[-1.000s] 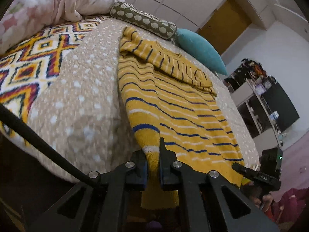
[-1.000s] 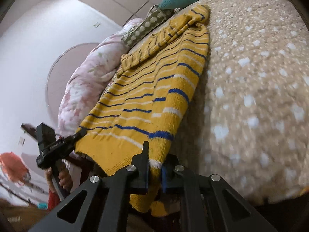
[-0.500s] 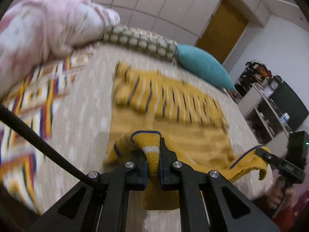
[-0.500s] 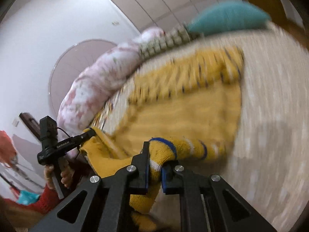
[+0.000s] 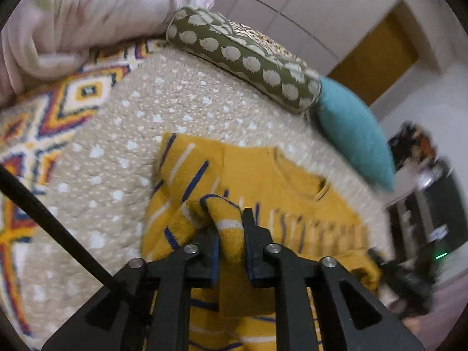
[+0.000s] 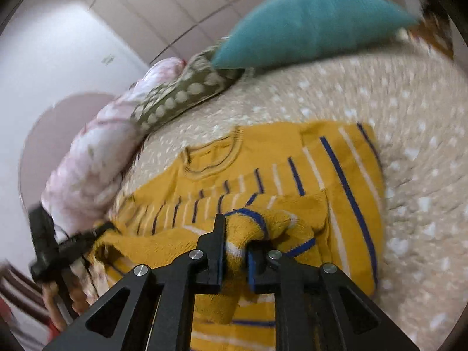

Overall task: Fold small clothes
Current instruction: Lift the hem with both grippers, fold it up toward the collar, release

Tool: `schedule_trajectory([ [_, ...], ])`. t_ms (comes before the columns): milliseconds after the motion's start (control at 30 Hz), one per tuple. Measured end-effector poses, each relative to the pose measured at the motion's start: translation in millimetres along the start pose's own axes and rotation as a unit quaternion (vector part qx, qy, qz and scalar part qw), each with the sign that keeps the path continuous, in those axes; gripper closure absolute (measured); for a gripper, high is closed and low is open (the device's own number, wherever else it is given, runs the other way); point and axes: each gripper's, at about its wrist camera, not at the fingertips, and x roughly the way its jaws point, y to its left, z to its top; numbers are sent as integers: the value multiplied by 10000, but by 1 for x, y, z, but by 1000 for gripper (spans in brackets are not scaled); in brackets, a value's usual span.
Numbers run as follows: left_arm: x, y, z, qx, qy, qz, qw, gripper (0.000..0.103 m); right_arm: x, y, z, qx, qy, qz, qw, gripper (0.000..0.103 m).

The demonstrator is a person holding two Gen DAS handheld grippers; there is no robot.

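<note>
A yellow sweater [image 5: 263, 175] with blue and white stripes lies on the dotted beige bedcover [image 5: 146, 111], its neckline toward the pillows. Its lower part is doubled up over the chest. My left gripper [image 5: 231, 225] has the left hem corner between its fingers and its jaws are opening; the cloth still fills the gap. My right gripper [image 6: 235, 234] pinches the other hem corner of the sweater [image 6: 336, 175] the same way, jaws opening too. In the right wrist view the other gripper shows at the far left, blurred, in a hand [image 6: 55, 310].
A green dotted bolster [image 5: 248, 55], a teal cushion [image 5: 354, 137] and a pink quilt [image 5: 73, 14] line the head of the bed. A zigzag-patterned blanket [image 5: 44, 122] covers the left side. Dark shelving [image 5: 433, 222] stands off the right edge.
Both grippers carried the hem from the bed's near edge up over the sweater toward the neckline, folding the body in half. Their jaws stand slightly wider than before.
</note>
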Motion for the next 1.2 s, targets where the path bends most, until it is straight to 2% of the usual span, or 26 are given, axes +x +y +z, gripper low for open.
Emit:
schedule_trajectory([
  [67,1,9,7,-326,-30,-265,9991,65,10,-16,11,425,41,249,9988,85],
  [100,0,15,13,-492,-145,-355,9981,60,14,-22,16,586,47,317,9978,84],
  [167,-4,20,21,-617,-341,-374,9968,44,19,-28,26,749,34,402,9964,78],
  [200,-6,24,26,-676,-424,-420,9959,42,24,-28,30,829,47,467,9955,73],
  [233,-7,26,30,-697,-446,-425,9957,41,28,-31,34,936,85,570,9939,61],
  [267,-8,28,33,-699,-455,-405,9957,41,33,-33,37,1068,98,661,9920,55],
  [400,-15,30,30,-463,-420,-212,9978,41,38,-42,46,1663,4,986,9811,51],
  [467,-18,29,23,-283,-370,-150,9988,39,35,-45,50,1796,-76,998,9786,48],
  [567,-23,25,2,186,-184,-41,9996,39,16,-46,55,1659,-285,806,9824,39],
  [633,-23,21,-14,529,-22,-28,9986,38,-1,-47,53,1531,-358,765,9846,39],
  [700,-23,17,-33,966,154,20,9952,36,-18,-41,43,1098,-214,561,9921,39],
  [800,-24,14,-62,1588,297,249,9865,31,-43,-25,7,226,101,144,9996,38],
  [900,-14,19,-81,1696,611,244,9833,31,-53,-21,-32,-187,336,-78,9992,38],
  [933,-8,22,-86,1691,767,308,9821,43,-54,-23,-43,-278,391,-154,9987,44],
  [967,-6,23,-89,1716,824,444,9807,79,-53,-24,-54,-386,424,-277,9980,77],
  [1000,-6,24,-88,1723,907,584,9791,92,-52,-28,-61,-435,465,-374,9973,95],
  [1067,-17,24,-79,1583,883,560,9818,92,-55,-39,-65,-294,479,-453,9974,96],
  [1200,-46,11,-68,1755,589,737,9799,91,-89,-63,-55,89,10,-515,9986,97],
])
